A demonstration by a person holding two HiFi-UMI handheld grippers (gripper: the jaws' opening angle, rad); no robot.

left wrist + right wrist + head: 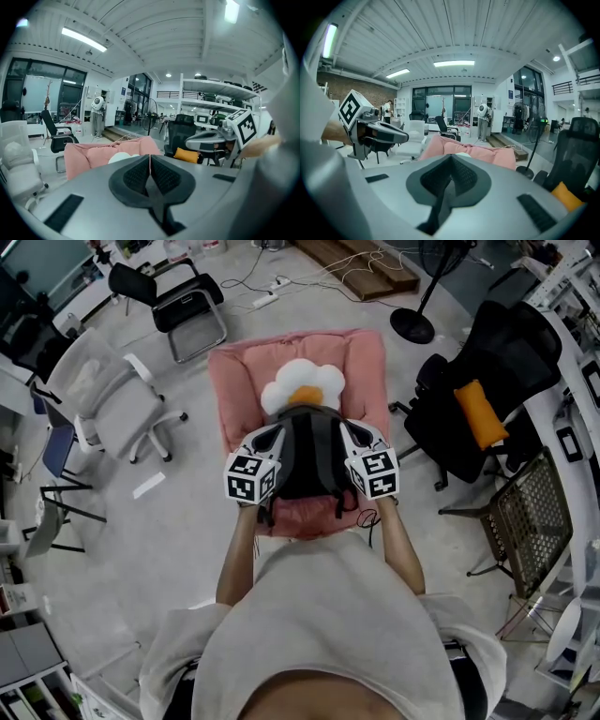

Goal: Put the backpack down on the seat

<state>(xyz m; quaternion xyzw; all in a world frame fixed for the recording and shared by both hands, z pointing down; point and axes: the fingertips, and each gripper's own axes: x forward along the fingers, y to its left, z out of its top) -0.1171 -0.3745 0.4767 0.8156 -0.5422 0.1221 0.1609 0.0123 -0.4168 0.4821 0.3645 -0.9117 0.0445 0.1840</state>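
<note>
Backpack (307, 451) is held up mid-frame over the pink seat (234, 381), no idea what's inside. Left gripper (150, 161) and right gripper (451, 164) are both clamped shut on its straps. An egg-shaped cushion (302, 382) lies on the seat, half hidden behind the bag. White chair (103, 395) at left, black chair (487, 362) at right.

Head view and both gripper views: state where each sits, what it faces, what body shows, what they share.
Head view: on the head, steeply down onto backpack and pink seat; torso, forearms show.
Left gripper view: on left gripper, along shut jaws toward the seat; right hand shows.
Right gripper view: on right gripper, likewise; left hand shows.
All share the seat.
</note>
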